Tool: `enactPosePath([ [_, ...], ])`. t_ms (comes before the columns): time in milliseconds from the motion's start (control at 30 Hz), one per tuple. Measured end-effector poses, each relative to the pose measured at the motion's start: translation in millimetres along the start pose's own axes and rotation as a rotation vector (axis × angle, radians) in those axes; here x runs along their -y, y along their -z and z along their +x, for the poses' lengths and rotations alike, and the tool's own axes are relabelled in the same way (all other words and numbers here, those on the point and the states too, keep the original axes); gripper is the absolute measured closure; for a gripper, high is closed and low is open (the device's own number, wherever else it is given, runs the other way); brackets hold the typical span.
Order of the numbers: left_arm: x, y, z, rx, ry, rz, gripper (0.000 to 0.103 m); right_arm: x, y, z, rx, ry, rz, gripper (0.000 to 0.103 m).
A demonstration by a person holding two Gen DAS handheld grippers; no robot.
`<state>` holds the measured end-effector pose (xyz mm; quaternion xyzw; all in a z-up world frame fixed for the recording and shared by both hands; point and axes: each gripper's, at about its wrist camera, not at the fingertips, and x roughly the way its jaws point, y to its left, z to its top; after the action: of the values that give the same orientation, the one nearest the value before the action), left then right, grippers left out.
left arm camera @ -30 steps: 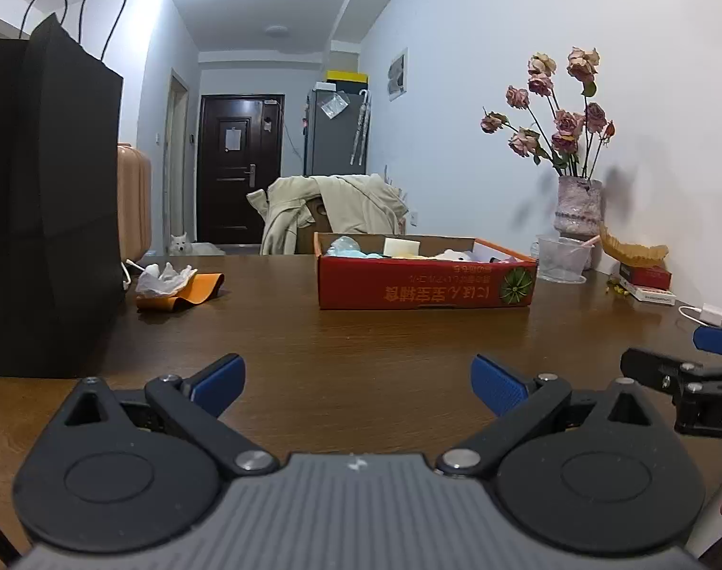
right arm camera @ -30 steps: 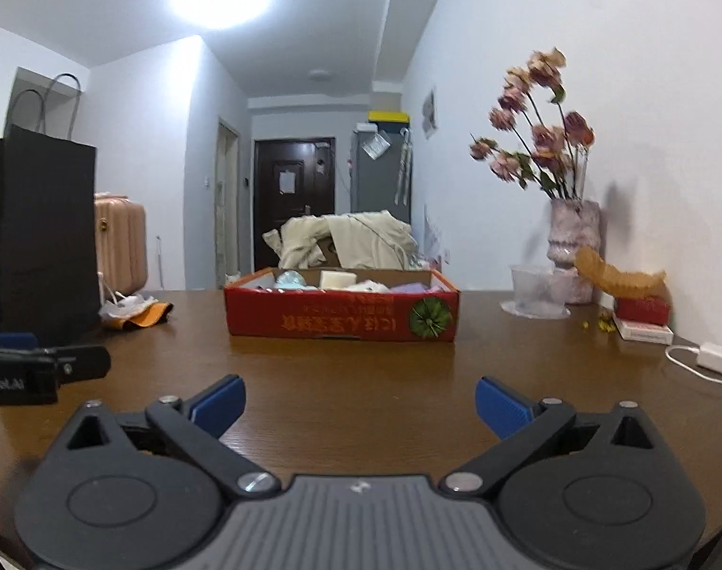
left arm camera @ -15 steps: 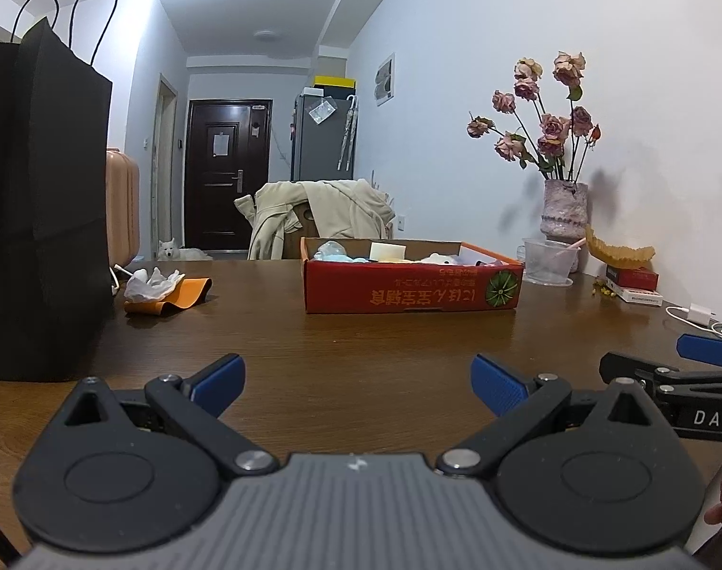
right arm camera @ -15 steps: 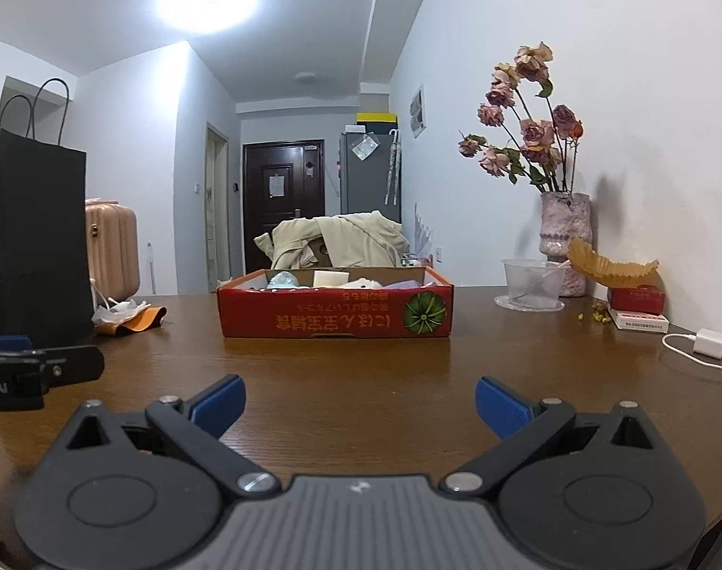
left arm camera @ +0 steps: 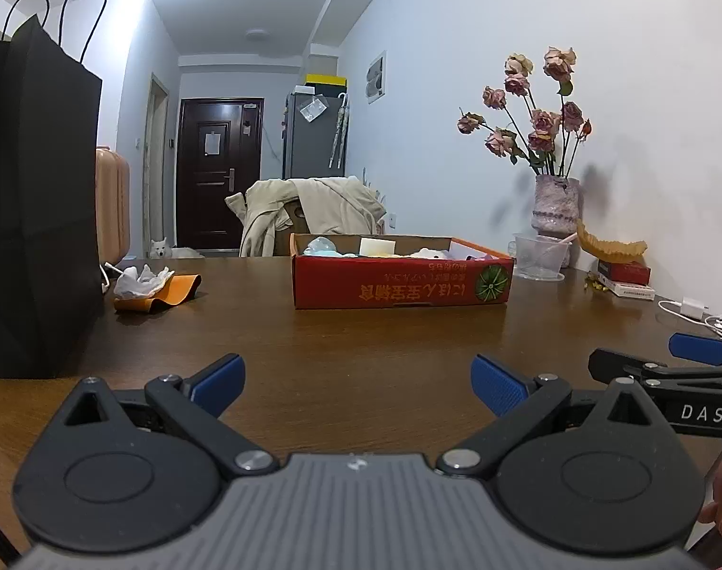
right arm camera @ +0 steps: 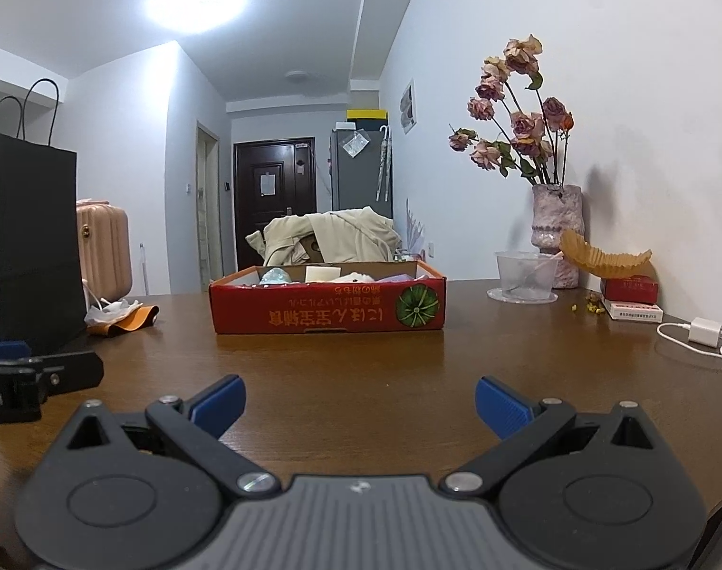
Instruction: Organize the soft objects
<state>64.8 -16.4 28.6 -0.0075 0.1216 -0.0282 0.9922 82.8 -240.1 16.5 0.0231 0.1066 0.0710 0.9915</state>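
Note:
A shallow red cardboard box [left arm camera: 401, 282] [right arm camera: 326, 304] stands on the brown table, far ahead of both grippers. Soft items lie in it: a pale blue one [left arm camera: 319, 246], a cream block [left arm camera: 376, 246] and a white plush [left arm camera: 429, 253]. My left gripper [left arm camera: 357, 380] is open just above the table's near part, nothing between its blue fingertips. My right gripper [right arm camera: 360, 401] is open too and holds nothing. Each gripper shows at the edge of the other's view.
A tall black paper bag [left arm camera: 33, 199] stands at the left. Crumpled white tissue on an orange sleeve [left arm camera: 154, 289] lies beside it. A vase of dried roses [left arm camera: 553, 204], a plastic cup [left arm camera: 539, 261], small boxes and a white charger [right arm camera: 705, 332] line the right wall side.
Both cameras have tilted and shifted slightly, so the box and bag sit a little differently in view. Both grippers stayed open and nothing on the table moved.

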Motion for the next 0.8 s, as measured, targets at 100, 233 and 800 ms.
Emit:
enactPosePath([
  [100,1.0,0.2,-0.6,0.003,0.001,-0.001,0.000,-0.3,0.6,-0.4,0.009,0.003,0.004,0.000],
  [233,0.0,1.3,-1.1,0.007,0.001,-0.008,0.000,-1.2,1.7,0.2,0.004,-0.002,0.001,0.000],
  [800,0.0,4.9,-2.3,0.010,0.007,-0.013,0.000,-0.4,3.5,1.0,0.001,-0.005,0.006,0.000],
])
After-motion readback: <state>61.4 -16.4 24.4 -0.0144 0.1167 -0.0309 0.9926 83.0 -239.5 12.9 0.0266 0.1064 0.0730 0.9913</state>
